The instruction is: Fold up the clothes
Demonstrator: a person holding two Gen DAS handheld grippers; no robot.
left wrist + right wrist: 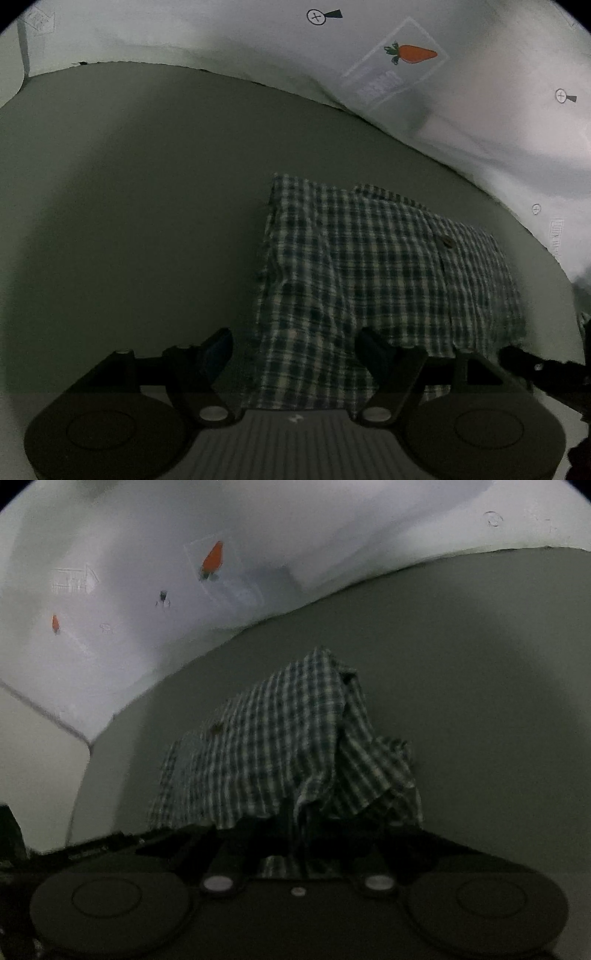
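While left claw (293, 345) gapes wide over near hem, checked woven shirt (369, 280) lies folded, roughly rectangular, on matte grey worktop (129, 184), long axis toward upper right of frame. Right claw (295, 834) pinches lifted, draping shirt edge; white carrot-print sheet (413, 55) behind.

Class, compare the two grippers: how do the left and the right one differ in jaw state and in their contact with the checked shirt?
The left gripper is open with the shirt lying flat between its fingers; the right gripper is shut on the shirt, lifting it into a peak. Both are dark and point at the same shirt.
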